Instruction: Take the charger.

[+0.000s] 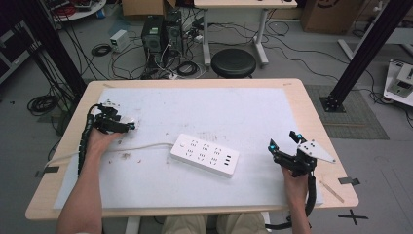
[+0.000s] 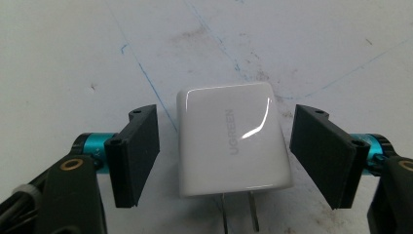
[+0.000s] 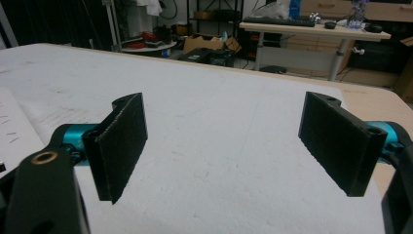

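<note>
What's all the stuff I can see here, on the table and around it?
Power strip: one, white, middle of the table, its cord running off to the left.
UGREEN charger: one, white, lying flat at the table's left, prongs toward the camera.
Table cover: one, white, scuffed, over the wooden table.
Stool: one, black, on the floor beyond the table.
Left hand-held gripper: one, black with teal, open around the charger, not touching it.
Right hand-held gripper: one, black with teal, open, at the table's right.
</note>
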`<state>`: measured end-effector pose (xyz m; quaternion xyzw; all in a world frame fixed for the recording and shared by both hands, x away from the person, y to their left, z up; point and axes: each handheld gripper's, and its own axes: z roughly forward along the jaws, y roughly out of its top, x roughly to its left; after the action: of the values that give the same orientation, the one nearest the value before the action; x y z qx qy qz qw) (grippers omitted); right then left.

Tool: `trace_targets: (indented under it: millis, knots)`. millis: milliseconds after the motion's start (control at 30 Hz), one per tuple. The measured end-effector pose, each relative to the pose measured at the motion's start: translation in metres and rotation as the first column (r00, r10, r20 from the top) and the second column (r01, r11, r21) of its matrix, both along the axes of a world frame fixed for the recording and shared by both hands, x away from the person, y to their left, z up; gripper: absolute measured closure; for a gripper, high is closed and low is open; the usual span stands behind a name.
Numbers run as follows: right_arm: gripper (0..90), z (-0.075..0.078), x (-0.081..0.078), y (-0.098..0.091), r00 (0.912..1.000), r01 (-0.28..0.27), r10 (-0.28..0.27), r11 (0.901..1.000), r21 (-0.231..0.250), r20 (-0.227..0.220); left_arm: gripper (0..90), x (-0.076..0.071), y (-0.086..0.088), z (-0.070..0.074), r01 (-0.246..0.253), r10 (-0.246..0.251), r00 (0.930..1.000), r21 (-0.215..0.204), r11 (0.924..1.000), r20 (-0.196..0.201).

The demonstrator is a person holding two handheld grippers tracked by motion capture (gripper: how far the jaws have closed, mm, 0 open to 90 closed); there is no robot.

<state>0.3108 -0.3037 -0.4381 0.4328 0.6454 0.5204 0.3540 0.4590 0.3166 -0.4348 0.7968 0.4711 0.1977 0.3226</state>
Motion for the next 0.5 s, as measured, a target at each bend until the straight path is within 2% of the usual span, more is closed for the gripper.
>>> trace_targets:
  millis: [133,500]
  knots:
    - [18.5,0.0000,-0.0001,0.0003,1.0000,0.001,-0.001,1.0000,-0.003,-0.001,29.2,0.0008,-0.0026,-0.0019,0.010,-0.010,0.9999,0.022,0.9997,-0.010]
    - [18.5,-0.0001,0.0002,0.0005,1.0000,-0.002,0.002,1.0000,-0.007,0.001,31.4,0.0015,-0.0031,-0.0033,0.008,-0.008,0.9998,0.034,0.9994,-0.018]
